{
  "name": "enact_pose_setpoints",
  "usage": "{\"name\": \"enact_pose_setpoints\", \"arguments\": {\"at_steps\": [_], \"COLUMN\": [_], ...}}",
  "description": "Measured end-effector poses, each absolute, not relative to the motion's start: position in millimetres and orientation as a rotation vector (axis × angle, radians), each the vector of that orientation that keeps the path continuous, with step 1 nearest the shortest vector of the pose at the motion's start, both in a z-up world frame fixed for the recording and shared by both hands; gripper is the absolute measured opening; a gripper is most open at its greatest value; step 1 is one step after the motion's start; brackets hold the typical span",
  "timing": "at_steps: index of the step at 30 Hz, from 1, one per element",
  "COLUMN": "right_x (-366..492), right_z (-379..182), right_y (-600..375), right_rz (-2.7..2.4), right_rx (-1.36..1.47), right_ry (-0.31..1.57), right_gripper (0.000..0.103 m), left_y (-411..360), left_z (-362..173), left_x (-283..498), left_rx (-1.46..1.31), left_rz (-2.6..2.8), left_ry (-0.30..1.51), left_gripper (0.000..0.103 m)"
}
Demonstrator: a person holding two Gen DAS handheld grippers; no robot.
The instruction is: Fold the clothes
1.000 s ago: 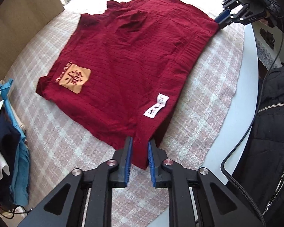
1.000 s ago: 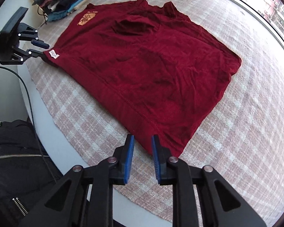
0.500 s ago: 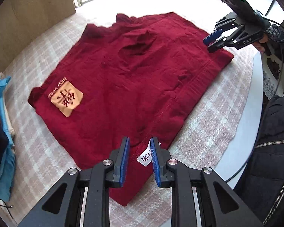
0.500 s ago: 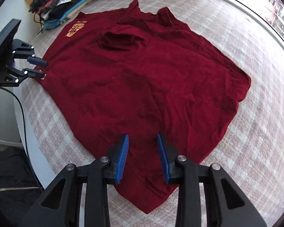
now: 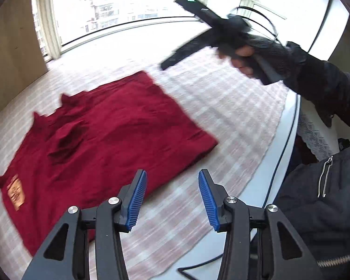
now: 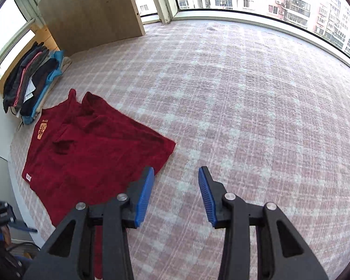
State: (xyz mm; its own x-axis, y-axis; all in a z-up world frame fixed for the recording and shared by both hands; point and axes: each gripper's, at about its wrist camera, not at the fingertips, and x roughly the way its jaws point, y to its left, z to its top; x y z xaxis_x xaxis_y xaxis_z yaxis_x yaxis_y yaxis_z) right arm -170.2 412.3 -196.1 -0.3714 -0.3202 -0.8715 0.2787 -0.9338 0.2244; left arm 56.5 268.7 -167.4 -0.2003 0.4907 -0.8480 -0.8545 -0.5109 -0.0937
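A dark red garment (image 5: 109, 144) lies folded flat on the checked cloth, with an orange patch (image 5: 15, 194) at its left end. My left gripper (image 5: 172, 200) hangs over the cloth just right of the garment's near edge. Its jaws are opening with nothing between them. In the right wrist view the garment (image 6: 93, 151) lies to the left, and my right gripper (image 6: 176, 196) hovers off its right corner, jaws opening and empty. A hand holds the blurred right gripper (image 5: 169, 61) high above the cloth.
A pink-and-white checked cloth (image 6: 245, 116) covers the wide surface. A pile of clothes (image 6: 32, 81) sits at the far left beside a wooden board (image 6: 91, 11). The person's black jacket (image 5: 319, 198) and a cable (image 5: 277, 170) are at the white table edge.
Both grippers carried the garment's near hem forward over it, let go and swung off to the right. Their jaws have widened. The garment now lies folded shorter.
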Motion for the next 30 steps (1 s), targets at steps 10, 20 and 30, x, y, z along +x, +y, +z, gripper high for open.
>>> {"name": "enact_pose_setpoints", "arguments": {"at_steps": [10,20,30], "right_x": [-196.9,-201.2,-209.2], "right_z": [-214.8,-216.4,-211.4], "right_y": [393.2,378.4,387.4], "right_rz": [-2.228,-2.220,-2.171], "right_rx": [1.495,1.479,1.511], "right_ry": [-0.056,0.066,-0.151], "right_gripper": [0.040,0.037,0.008], "left_y": [376.7,384.8,350.4], "left_z": [-217.8,-231.7,-210.1], "left_x": [64.7,58.8,35.7], "left_rx": [-1.153,-1.196,-1.243], "left_rz": [1.862,1.865,1.862], "left_ry": [0.755,0.777,0.423], "left_gripper": [0.045,0.045,0.006]}}
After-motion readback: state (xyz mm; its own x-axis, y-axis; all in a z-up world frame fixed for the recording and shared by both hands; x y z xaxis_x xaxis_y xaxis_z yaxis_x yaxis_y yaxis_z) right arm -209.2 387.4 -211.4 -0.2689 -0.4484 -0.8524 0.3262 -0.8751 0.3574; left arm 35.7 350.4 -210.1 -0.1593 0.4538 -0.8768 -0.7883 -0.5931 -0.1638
